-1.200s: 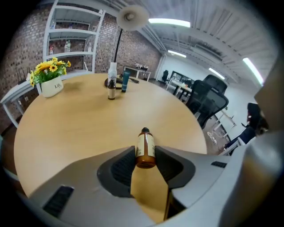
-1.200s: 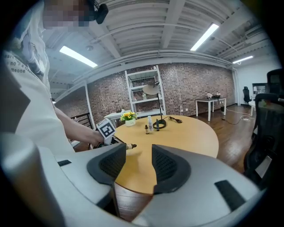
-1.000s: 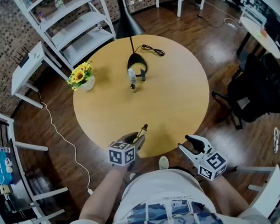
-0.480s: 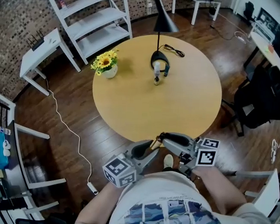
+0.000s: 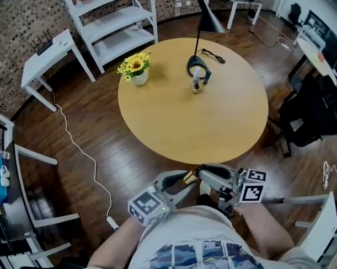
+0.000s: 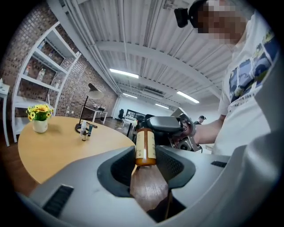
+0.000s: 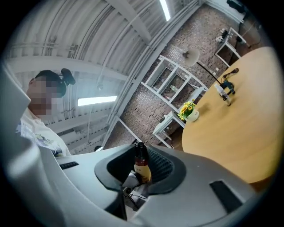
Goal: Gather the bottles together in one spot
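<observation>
Between the jaws of the left gripper an amber bottle is clamped. The jaws are drawn in to the bottle's width, and its base is left free above the wooden floor. The cap end is covered by a black jaw of the right gripper and cannot be seen in the left gripper view. In the right gripper view the same bottle is shown upright between that gripper's jaws, which stand on either side of it. Its lower part is masked by a grey finger of the other gripper, and whether the right pads press on the bottle cannot be determined. The bottle is located off the table, just beyond its near edge (in front of the person's shirt). A cream label is wrapped round the bottle, but its print is too blurred to be read. On the marker cubes only black-and-white square patterns are carried. A white bottle and a smaller bottle are stood just beside each other at the foot of the black lamp, well apart from the clamped one. Both are too small for any label to be made out. A pot of yellow flowers is set near the table's far left edge. The white shelf unit is cut off by the upper border.
</observation>
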`<state>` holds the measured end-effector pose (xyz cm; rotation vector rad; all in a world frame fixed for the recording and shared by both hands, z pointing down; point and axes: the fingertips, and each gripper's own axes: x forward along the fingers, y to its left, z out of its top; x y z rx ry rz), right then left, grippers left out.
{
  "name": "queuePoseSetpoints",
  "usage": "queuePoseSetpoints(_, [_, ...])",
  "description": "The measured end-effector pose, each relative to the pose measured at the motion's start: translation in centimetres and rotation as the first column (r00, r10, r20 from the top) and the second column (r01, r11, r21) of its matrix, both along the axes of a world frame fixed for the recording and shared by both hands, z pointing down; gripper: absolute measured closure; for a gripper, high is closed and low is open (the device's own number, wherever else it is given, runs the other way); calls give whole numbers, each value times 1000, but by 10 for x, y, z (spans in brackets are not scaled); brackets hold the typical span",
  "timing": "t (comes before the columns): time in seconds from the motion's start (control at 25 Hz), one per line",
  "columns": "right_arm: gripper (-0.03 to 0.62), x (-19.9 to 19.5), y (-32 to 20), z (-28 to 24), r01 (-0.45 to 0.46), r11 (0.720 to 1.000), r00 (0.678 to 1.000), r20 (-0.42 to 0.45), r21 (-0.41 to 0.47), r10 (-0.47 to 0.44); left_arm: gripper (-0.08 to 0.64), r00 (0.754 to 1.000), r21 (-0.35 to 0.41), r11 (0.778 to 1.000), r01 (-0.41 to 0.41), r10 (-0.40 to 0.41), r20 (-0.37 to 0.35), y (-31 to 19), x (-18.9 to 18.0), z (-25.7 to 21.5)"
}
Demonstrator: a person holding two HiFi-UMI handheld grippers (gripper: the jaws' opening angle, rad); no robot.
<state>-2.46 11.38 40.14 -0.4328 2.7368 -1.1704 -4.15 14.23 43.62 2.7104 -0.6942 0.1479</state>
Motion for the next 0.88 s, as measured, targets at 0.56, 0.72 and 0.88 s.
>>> queuePoseSetpoints(0.56, [526, 51, 9, -4, -116, 954, 923, -325, 276, 206, 407, 989, -141, 984, 107, -92, 113, 7, -58, 30])
queuePoseSetpoints(0.72, [526, 75, -6, -6, -118, 926, 876, -402, 358, 267, 407, 986, -210, 968, 134, -108, 130, 5, -61, 45])
queuePoseSetpoints(0.88, [526, 95, -32, -3, -111, 909, 848, -438, 401, 297, 407, 984, -254, 955, 151, -120, 134, -8, -55, 57])
